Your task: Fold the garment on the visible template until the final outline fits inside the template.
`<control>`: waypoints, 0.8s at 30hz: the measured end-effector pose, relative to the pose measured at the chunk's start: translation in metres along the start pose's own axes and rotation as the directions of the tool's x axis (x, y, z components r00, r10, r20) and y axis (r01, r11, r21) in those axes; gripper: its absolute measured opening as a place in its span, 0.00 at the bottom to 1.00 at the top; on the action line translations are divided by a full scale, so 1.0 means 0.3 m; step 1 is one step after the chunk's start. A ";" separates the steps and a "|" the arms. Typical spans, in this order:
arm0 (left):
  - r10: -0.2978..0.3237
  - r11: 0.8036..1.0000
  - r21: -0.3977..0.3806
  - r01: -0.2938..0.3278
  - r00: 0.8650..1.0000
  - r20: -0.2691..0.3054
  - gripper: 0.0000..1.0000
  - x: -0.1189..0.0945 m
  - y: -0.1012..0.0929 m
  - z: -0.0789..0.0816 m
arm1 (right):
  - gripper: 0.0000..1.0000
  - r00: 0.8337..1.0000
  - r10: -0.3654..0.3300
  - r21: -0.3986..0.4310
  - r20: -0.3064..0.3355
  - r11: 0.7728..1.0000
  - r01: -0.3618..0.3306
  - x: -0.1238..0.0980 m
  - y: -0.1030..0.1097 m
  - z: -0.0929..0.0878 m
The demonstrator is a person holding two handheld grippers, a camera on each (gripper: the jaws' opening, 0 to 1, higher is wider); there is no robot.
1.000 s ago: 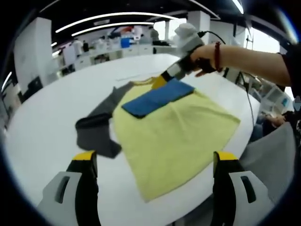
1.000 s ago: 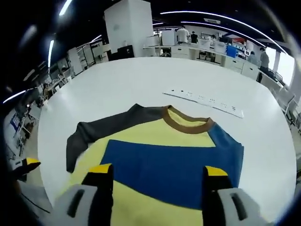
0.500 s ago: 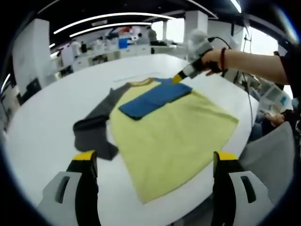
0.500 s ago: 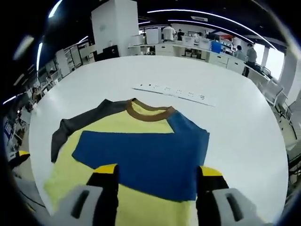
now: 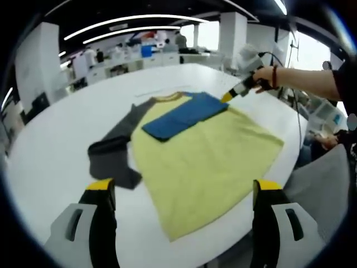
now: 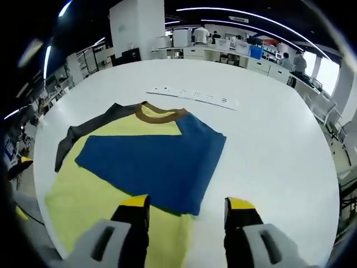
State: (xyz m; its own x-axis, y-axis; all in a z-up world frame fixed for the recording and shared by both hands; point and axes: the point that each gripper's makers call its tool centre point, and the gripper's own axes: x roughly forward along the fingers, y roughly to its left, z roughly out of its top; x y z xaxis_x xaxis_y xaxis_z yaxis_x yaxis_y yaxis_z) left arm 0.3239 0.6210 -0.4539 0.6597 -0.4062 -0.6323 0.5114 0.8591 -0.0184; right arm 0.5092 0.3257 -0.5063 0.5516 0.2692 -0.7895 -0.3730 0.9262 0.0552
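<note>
My right hand (image 5: 266, 77) reaches in over the far side of the white table (image 5: 50, 151), wrist bent down, so that my right gripper (image 5: 230, 96) points its yellow tips at the garment's blue sleeve from just beside it. Seen from the left gripper view, those tips sit close to the sleeve's outer edge; I cannot tell from there whether they touch the cloth. In the right gripper view my right gripper (image 6: 187, 207) has its jaws parted, with nothing between them; the folded blue sleeve's near corner and a strip of yellow cloth lie under the gap.

My left gripper (image 5: 184, 192) hangs low at the near edge of the table, jaws spread wide and holding nothing, the yellow hem of the garment lying between and beyond them.

The garment (image 5: 201, 156) is a yellow shirt spread flat on the table. Its blue sleeve (image 6: 150, 164) is folded across the chest, below the brown collar (image 6: 157, 114). The grey sleeve (image 5: 114, 151) on the other side lies stretched out away from the body and bent back on itself at the cuff. Beyond the collar, a long white strip (image 6: 192, 96) with dark marks lies on the table, apart from the shirt.
</note>
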 end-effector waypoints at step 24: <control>0.018 1.000 -0.014 -0.018 1.000 -0.009 0.99 -0.011 0.014 -0.011 | 0.11 1.000 0.019 -0.022 -0.016 1.000 -0.019 0.038 -0.029 -0.080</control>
State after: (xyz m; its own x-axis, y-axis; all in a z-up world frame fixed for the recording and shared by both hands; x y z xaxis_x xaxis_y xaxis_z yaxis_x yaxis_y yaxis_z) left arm 0.3219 0.6270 -0.4545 0.6638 -0.3882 -0.6393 0.4919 0.8705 -0.0178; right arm 0.5008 0.3144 -0.5305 0.5325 0.2822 -0.7980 -0.3994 0.9150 0.0571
